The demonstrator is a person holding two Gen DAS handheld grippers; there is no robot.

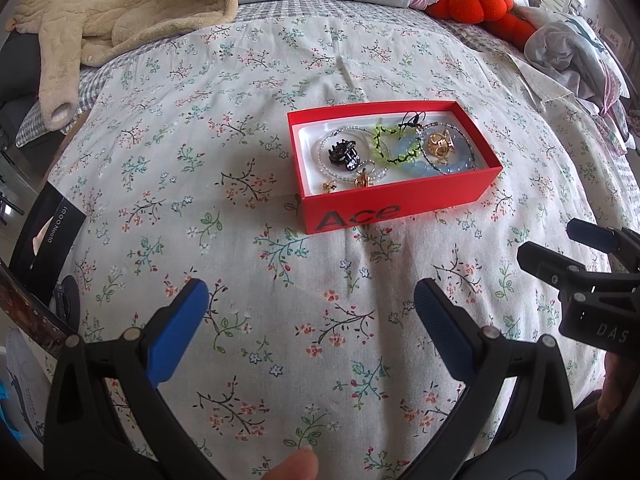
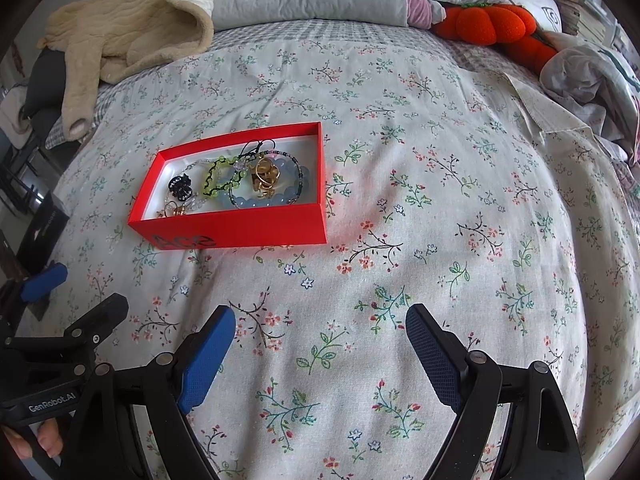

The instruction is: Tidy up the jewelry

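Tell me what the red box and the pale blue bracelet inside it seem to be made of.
Red box: likely matte cardboard, with sharp folded edges, thin walls and printed lettering. Pale blue bracelet: round translucent beads, glossy, looking like glass or polished stone; plastic cannot be ruled out.

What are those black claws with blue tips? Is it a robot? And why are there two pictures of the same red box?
No robot here: a person holds a grabber tool in each hand. Each tool has two black fingers with blue pads and a tiny camera looking along them. One picture comes from the left gripper, the other from the right gripper, so you see one bed from two spots. Both are open and hold nothing. On the flowery bedspread sits a red box with jewelry inside: a green bracelet, pale blue beads, a black hair clip and gold pieces.
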